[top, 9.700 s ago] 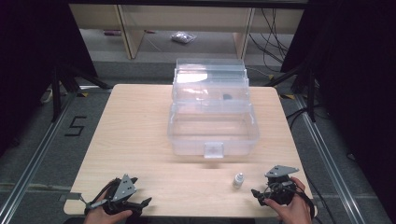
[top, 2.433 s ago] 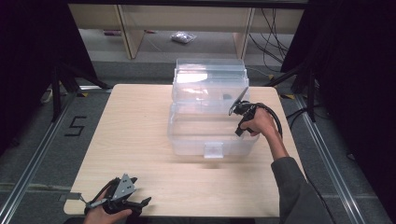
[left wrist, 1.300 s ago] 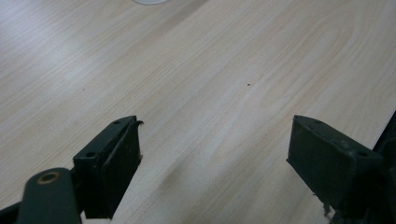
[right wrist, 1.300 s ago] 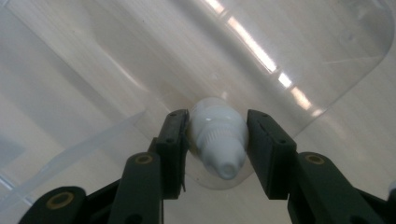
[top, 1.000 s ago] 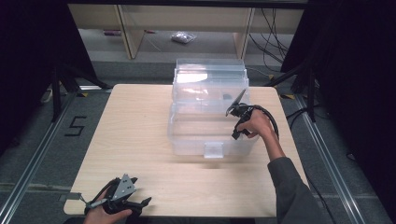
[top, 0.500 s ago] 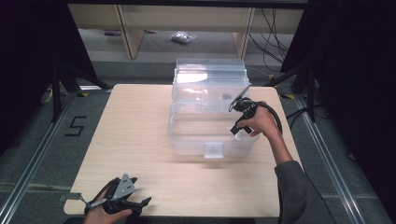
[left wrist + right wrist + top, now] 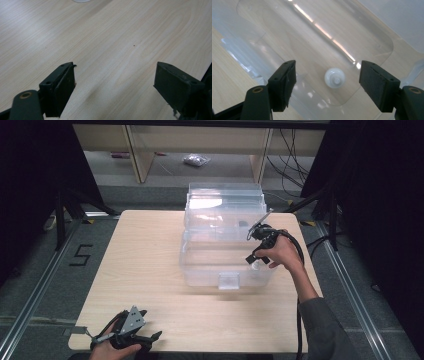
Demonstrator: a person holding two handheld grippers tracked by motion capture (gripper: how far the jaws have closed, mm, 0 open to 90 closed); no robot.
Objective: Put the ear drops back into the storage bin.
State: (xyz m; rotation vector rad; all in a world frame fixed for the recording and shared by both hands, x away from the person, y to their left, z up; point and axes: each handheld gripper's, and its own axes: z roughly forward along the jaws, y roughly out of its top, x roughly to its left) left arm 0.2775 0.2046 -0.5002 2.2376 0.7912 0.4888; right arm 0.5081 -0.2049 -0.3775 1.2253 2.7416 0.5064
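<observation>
The right gripper (image 7: 256, 261) is hovering over the clear plastic storage box (image 7: 227, 265), its jaws having just been opening; the small white plastic bottle (image 7: 334, 77) is now standing free on the box floor, upright. Placement is judged complete. The left gripper (image 7: 131, 336) is resting released on the pale wooden table (image 7: 150, 255).

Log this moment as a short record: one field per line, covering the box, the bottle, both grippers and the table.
box: clear plastic storage box, lid open and raised behind it, at the table's far middle
bottle: small white bottle standing on the box floor, seen from above
right gripper: over the box's right side, jaws just been opening, apart from the bottle below, nothing held
left gripper: open, empty, low over the bare wood at the near edge
table: light wooden table
</observation>
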